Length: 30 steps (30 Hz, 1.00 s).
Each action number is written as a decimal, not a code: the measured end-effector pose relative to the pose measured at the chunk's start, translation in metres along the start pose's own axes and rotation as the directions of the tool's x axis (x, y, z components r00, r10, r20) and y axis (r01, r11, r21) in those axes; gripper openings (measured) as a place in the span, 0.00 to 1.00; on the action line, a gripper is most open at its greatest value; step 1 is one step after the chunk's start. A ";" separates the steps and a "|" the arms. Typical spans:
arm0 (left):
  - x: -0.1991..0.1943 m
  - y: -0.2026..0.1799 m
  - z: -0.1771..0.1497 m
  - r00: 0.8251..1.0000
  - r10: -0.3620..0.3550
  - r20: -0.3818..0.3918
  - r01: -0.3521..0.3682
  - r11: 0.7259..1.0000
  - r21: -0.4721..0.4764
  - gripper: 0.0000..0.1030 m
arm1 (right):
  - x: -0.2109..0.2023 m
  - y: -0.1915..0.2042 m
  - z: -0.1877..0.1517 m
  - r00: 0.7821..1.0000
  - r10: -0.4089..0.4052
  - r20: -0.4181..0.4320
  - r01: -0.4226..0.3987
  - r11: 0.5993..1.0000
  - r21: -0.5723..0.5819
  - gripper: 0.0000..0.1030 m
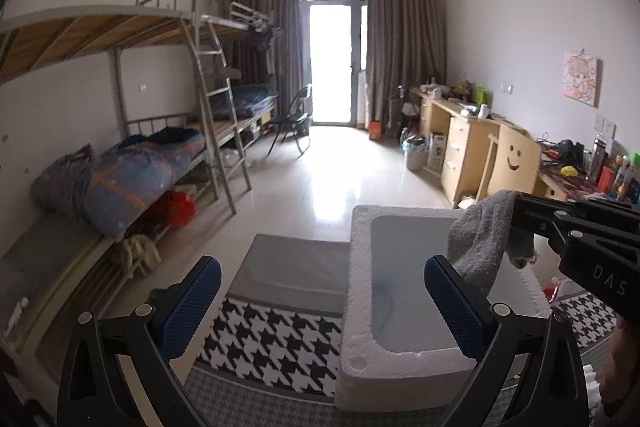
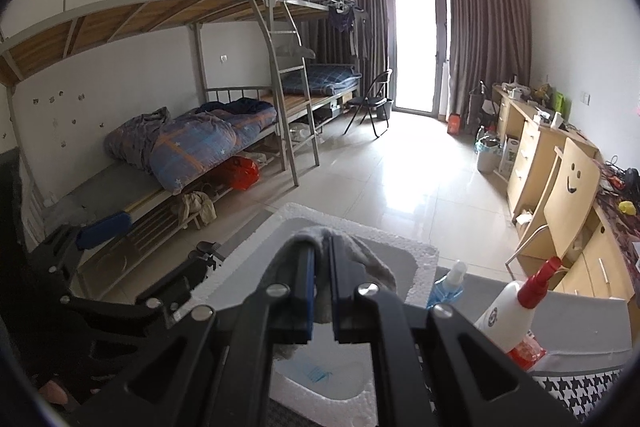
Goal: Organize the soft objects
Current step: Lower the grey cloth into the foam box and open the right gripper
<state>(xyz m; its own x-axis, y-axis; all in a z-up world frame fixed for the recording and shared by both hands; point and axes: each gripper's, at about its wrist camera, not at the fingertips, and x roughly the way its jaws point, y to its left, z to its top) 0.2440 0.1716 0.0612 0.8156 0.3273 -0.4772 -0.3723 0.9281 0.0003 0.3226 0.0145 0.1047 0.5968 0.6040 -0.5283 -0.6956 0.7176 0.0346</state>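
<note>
A white foam box [image 1: 362, 291] sits on a houndstooth cloth [image 1: 276, 339]. In the left wrist view my right gripper [image 1: 520, 217] comes in from the right, shut on a grey sock [image 1: 480, 239] that hangs over the box's open top. In the right wrist view the sock [image 2: 372, 259] drapes over the closed tips of the right gripper [image 2: 322, 247], above the box [image 2: 424, 259]. My left gripper [image 1: 322, 303] is open and empty, its blue pads [image 1: 192, 307] spread wide at the box's near left side. It also shows in the right wrist view [image 2: 156, 239].
A blue spray bottle [image 2: 450, 283] and a white bottle with a red nozzle [image 2: 516, 311] stand right of the box. Bunk beds [image 1: 132, 147] line the left wall, desks [image 1: 472, 143] and a smiley chair [image 1: 512, 159] the right. Tiled floor [image 1: 340, 167] lies ahead.
</note>
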 end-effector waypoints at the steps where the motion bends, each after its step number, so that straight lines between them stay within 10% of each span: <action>1: 0.000 -0.001 0.000 1.000 0.009 -0.005 -0.008 1.000 0.001 0.99 | 0.001 0.000 -0.001 1.000 -0.003 -0.003 0.003 1.000 0.000 0.09; 4: 0.000 0.001 -0.001 1.000 -0.005 -0.011 0.005 1.000 -0.004 0.99 | 0.006 0.000 0.000 1.000 -0.008 -0.020 0.008 1.000 0.002 0.15; 8: 0.000 0.004 -0.001 1.000 -0.001 -0.017 0.000 1.000 -0.015 0.99 | 0.014 0.001 -0.001 0.998 -0.014 -0.060 0.014 1.000 0.006 0.54; 30: 0.013 -0.023 -0.011 0.992 -0.098 -0.076 0.105 0.989 0.107 0.99 | 0.005 -0.003 -0.008 0.997 0.022 -0.080 -0.024 0.999 -0.021 0.57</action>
<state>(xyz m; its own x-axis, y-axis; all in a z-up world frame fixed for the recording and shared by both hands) 0.2583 0.1521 0.0454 0.8119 0.2206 -0.5405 -0.2346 0.9711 0.0439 0.3240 0.0126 0.0955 0.5469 0.5901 -0.5938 -0.7180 0.6954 0.0297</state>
